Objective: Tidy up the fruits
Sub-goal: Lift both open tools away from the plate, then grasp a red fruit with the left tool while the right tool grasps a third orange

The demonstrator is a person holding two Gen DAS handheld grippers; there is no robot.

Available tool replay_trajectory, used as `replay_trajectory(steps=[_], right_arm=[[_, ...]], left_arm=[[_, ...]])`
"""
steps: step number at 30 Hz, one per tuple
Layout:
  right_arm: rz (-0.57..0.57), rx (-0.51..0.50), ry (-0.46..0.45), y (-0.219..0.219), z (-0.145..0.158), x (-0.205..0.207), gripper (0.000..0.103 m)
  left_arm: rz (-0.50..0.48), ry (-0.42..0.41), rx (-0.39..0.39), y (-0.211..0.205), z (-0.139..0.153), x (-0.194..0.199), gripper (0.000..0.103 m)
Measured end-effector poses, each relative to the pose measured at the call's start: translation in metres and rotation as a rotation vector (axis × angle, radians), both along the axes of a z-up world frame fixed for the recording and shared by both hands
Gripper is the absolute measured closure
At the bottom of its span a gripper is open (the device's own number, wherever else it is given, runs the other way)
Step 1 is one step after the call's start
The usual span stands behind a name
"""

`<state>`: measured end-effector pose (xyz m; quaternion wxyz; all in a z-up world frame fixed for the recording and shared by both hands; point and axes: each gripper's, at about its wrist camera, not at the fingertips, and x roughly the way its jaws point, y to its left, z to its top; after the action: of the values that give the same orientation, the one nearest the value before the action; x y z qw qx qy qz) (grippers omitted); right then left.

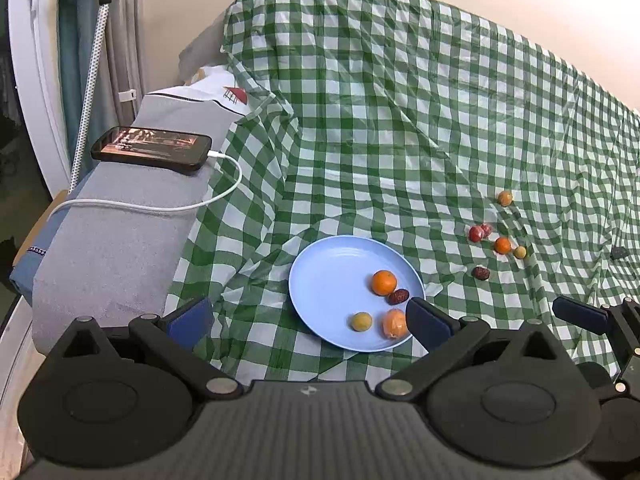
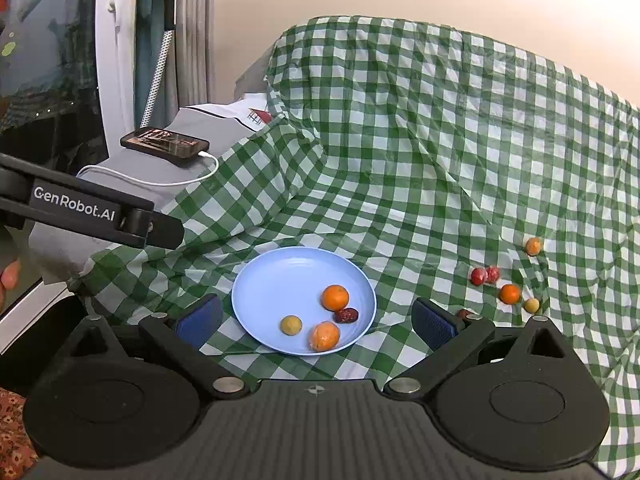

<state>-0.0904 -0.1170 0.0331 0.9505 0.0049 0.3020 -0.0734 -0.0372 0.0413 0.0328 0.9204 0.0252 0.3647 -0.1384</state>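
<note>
Right gripper (image 2: 316, 326) hovering spread and empty over blue plate (image 2: 260, 280), left gripper (image 1: 308, 322) likewise; reaching for loose fruits (image 2: 510, 293) ahead-right, approach from above.

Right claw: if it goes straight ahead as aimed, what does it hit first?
Probably the blue plate, which sits between the open fingers of the right claw with four fruits on it. Depth is unclear.

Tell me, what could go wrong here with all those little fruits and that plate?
The checked cloth is wrinkled and sloped, so the loose fruits might roll when nudged. The fruits already on the blue plate sit near its front rim and could spill if it is bumped. The open right gripper may pinch cloth along with small fruit.
</note>
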Motion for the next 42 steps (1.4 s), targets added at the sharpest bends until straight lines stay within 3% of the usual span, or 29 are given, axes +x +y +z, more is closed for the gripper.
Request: replay_trajectory(steps=[10,18,27,31,37,42], right_arm=[[0.008,0.046,0.000,-0.013,-0.016,0.014,0.003],[-0.235,0.097,0.014,-0.084,-0.048,0.029,0.003],[-0.487,0.067,-0.027,-0.198,-0.098,0.054,0.004],[-0.516,0.045,-0.016,-0.245,-0.130,0.077,0.011],[-0.522,0.082,0.041,-0.305,-0.180,0.123,0.036],[-0.515,0.071,0.044,-0.332,-0.206,0.153,0.038]], left_arm=[[0.019,0.061,0.031,-0.012,-0.008,0.025,0.000],[0.001,0.092,0.079,-0.046,-0.015,0.055,0.000],[-0.110,0.110,0.117,-0.132,-0.031,0.109,0.000],[-0.151,0.122,0.133,-0.178,-0.044,0.141,0.000],[-0.180,0.151,0.158,-0.229,-0.067,0.181,0.000],[-0.216,0.168,0.173,-0.266,-0.091,0.205,0.000]])
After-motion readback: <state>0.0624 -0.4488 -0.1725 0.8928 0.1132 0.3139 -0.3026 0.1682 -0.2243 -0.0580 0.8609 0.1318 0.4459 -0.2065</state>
